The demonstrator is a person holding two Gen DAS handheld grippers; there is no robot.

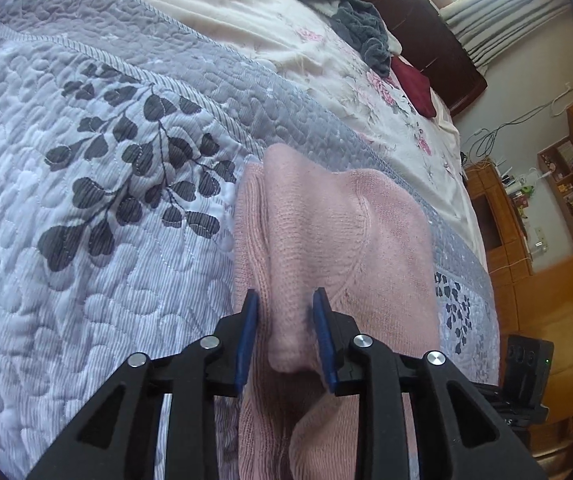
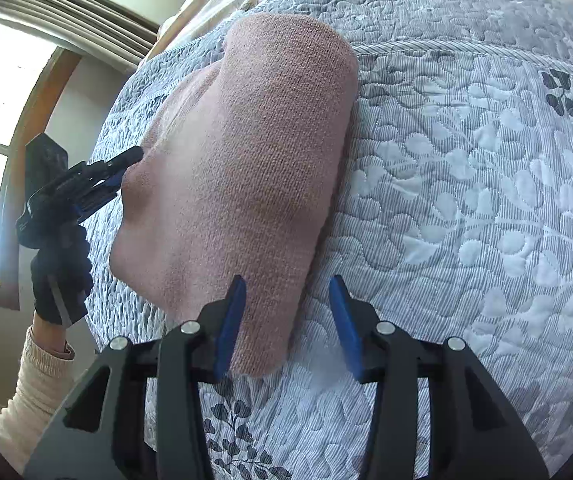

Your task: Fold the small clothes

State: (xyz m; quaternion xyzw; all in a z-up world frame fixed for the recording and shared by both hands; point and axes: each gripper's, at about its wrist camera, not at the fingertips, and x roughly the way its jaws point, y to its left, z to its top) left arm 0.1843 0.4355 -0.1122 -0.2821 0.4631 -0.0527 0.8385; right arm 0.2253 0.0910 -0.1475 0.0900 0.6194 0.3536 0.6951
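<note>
Left tongs [image 1: 285, 336]: blue pads part-way closed on a raised fold of the pink knitted garment [image 1: 326, 232]; the knit bulges up between them and touches both pads, so they grip it.
Left tongs from the other side: in the right wrist view they [image 2: 128, 162] reach the garment's left edge, where the cloth is pulled into a small peak; a dark-gloved hand [image 2: 60, 276] with a cream sleeve [image 2: 34, 388] holds the tool.
Right tongs [image 2: 286, 320]: spread wide, holding nothing; the left blue pad [image 2: 230, 320] overlaps the garment's near edge, though contact cannot be told; the right pad sits over bare quilt.
Pink garment [image 2: 242, 184]: folded into a thick, rounded bundle lying on the bed, lengthwise away from the right camera.
Quilt [image 1: 86, 240]: grey-white, stitched with leaf shapes and dark leaf prints, under the garment.
Beyond the quilt: a cream floral sheet [image 1: 326, 64] carrying a dark grey crumpled cloth [image 1: 350, 20] and a dark red cloth [image 1: 414, 84].
Room: wooden shelves [image 1: 570, 184] at the far right of the left wrist view; a bright window [image 2: 2, 92] at the left of the right wrist view.
</note>
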